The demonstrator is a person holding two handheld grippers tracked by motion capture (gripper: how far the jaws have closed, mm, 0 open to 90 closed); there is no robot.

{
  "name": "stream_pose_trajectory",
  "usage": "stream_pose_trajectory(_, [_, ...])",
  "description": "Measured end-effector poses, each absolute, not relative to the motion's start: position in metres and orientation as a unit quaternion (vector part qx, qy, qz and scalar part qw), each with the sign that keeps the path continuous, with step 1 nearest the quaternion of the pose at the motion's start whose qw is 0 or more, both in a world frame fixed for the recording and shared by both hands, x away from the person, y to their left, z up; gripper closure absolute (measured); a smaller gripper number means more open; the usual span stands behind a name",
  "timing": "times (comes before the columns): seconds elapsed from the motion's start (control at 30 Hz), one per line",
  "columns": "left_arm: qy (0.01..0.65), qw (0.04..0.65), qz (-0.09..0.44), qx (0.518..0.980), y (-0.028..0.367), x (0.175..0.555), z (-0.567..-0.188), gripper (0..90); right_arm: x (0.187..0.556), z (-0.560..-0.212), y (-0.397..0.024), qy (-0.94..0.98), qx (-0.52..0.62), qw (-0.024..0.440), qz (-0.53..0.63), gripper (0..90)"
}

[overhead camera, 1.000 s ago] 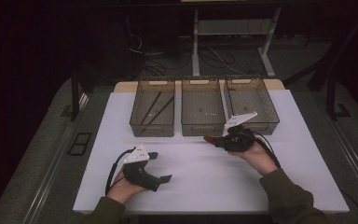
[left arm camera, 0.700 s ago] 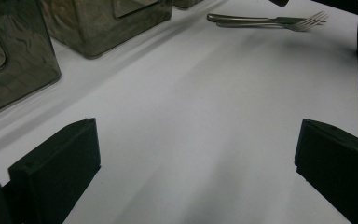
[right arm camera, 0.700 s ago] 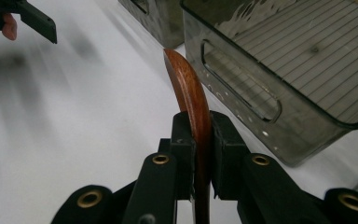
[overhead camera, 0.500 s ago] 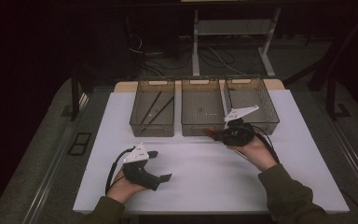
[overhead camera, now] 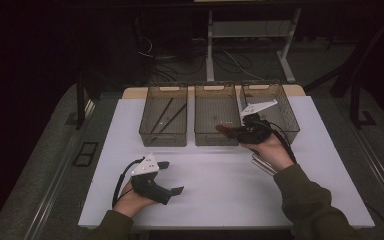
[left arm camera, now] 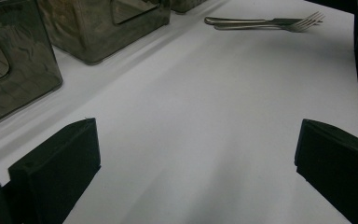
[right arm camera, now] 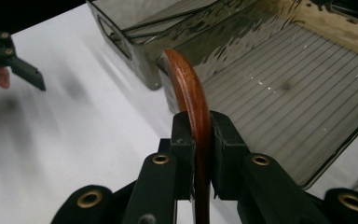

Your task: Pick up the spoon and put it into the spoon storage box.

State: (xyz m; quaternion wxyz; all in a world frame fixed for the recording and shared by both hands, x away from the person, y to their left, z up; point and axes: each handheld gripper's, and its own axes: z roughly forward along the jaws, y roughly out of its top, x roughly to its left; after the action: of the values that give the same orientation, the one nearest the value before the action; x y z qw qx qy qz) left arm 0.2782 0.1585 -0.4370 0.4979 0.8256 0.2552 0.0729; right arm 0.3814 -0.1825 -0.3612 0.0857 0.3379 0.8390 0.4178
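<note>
**Sorting cutlery into bins: wooden piece over middle bin**

White table (overhead camera: 220, 200) in a dark room, three clear bins in a row along the far edge. Curved wooden utensil (right arm camera: 191, 100) clamped edge-on between the jaws of the right gripper (right arm camera: 200, 135), its tip raised over the near wall of the middle bin (overhead camera: 215, 141); whether spoon or other piece, not determinable. Middle bin floor bare apart from small specks. Left bin (overhead camera: 164, 136) already holding dark, slender sticks. Right bin (overhead camera: 285, 120) partly hidden behind the hand. Left gripper (overhead camera: 172, 177) resting low on the table, jaws wide apart, nothing between them. Forks (left arm camera: 265, 22) lying on the table near the right forearm, not yet sorted. Judged status: one category binned, wooden piece ready for release, metal cutlery remaining.
</note>
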Motion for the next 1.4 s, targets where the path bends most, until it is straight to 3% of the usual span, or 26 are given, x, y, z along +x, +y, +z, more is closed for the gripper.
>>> stream_pose_trajectory(1.17, [0.257,0.508,0.071,0.819,0.158,0.279,-0.435,0.0,0.474,-0.336,-0.137,0.822,0.387,0.113,0.403,79.5])
stream_pose_trajectory(1.4, [0.254,0.508,0.071,0.820,0.158,0.279,-0.435,0.0,0.487,-0.344,-0.127,0.817,0.394,0.116,0.405,79.5])
